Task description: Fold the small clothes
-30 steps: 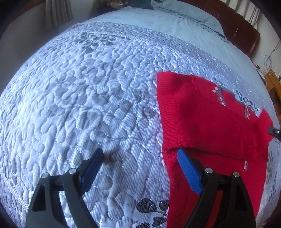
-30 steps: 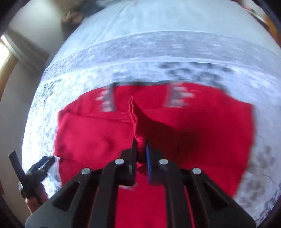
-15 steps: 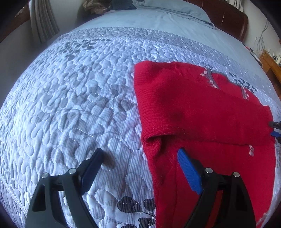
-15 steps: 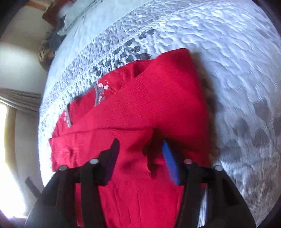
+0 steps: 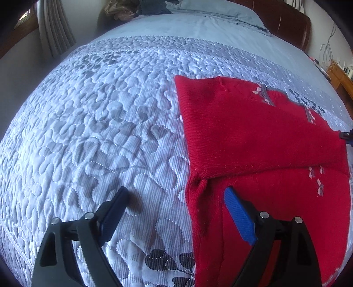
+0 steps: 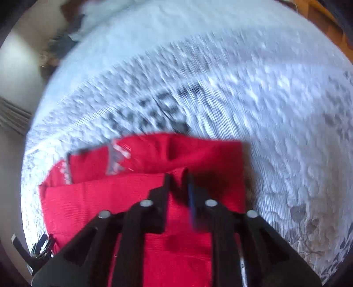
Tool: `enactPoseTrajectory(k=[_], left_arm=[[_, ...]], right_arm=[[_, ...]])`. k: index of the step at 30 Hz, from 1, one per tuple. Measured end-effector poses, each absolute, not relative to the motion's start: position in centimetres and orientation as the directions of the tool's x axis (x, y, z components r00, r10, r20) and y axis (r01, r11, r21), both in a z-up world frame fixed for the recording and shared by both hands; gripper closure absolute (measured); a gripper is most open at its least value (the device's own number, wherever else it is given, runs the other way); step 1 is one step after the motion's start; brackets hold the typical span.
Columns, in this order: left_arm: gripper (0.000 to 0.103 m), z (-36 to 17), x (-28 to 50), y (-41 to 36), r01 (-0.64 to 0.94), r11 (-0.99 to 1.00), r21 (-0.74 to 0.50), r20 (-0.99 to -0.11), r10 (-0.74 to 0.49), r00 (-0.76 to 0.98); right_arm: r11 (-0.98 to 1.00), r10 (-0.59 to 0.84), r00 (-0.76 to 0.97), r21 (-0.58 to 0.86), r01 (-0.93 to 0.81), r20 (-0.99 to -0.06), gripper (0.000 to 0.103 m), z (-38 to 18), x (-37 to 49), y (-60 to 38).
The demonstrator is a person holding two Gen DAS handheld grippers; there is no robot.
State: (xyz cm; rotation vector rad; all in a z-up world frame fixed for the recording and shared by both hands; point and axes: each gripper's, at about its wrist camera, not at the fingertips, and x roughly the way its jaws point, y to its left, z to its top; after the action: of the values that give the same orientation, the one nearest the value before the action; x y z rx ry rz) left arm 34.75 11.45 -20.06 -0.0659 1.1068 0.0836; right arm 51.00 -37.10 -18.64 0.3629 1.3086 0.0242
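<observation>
Quilted bedspread [image 5: 106, 123] carries the red knit sweater [image 5: 253, 136], lying flat with its top part folded over. Soft, light, limp knit: likely sags and stretches, so pinch doubled edges or the hem. Left gripper [image 5: 176, 205] gapes wide, straddling the sweater's near edge. Right gripper [image 6: 178, 183]: narrow gap; blurred, grip unclear.

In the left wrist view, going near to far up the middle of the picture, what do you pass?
Left gripper, open → patterned quilt → plain blue sheet → pillow → brown headboard.
</observation>
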Motion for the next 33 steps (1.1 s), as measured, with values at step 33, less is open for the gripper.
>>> enactPoseTrajectory(k=[33], left_arm=[[0.01, -19.8, 34.5, 10.4, -0.055, 0.998, -0.021, -0.894, 0.006, 0.447]], right_arm=[[0.941, 0.26, 0.303, 0.311, 0.131, -0.917, 0.091, -17.7, 41.1, -38.0]])
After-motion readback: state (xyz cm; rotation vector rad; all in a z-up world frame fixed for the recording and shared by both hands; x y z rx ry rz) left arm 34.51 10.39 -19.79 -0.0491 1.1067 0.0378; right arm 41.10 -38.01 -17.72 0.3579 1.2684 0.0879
